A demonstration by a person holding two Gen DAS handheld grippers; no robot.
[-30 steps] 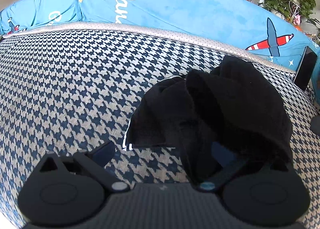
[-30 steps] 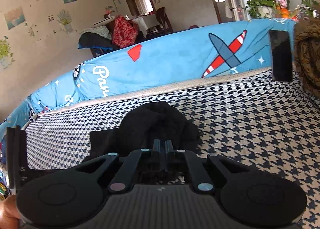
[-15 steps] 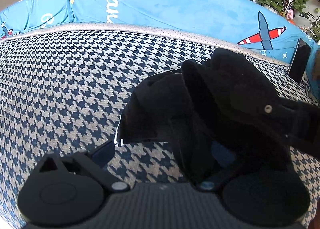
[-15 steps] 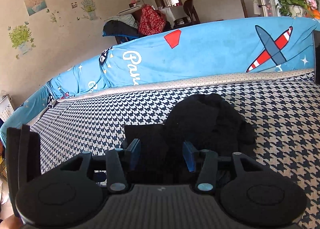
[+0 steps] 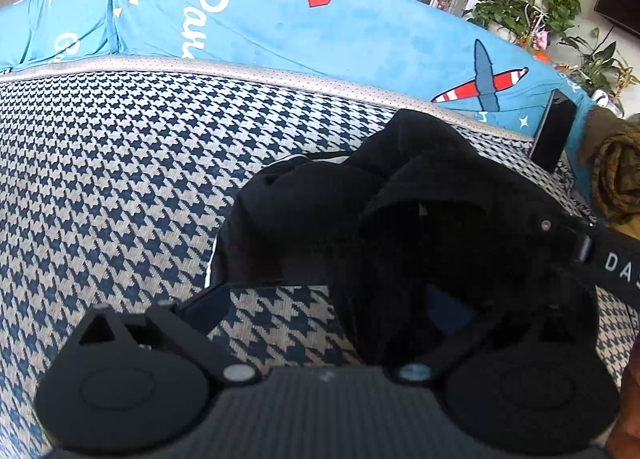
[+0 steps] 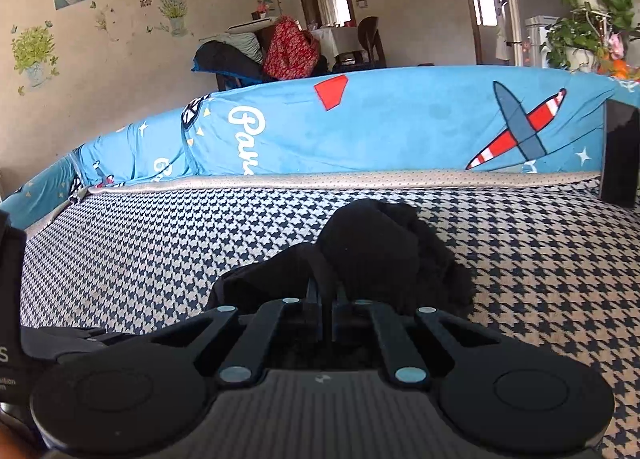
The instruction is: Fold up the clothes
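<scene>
Garment [image 5: 400,219], black, bunched on the houndstooth seat [image 5: 120,179], nearer the right.
Left view: left gripper [image 5: 328,311] spread, right finger buried in a fold, nothing pinched; lifting could snag. Right gripper's arm crosses at right. Open seat to the left.
Right view: right gripper [image 6: 326,299] just closed, pinching cloth; may hold one layer only. Backrest [image 6: 360,131] bounds the far edge

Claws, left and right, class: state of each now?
Left claw: open, crumpled black cloth garment between fingers.
Right claw: just closed, pinching that garment.

One black garment [image 5: 400,199], two grippers [image 6: 326,299]
</scene>
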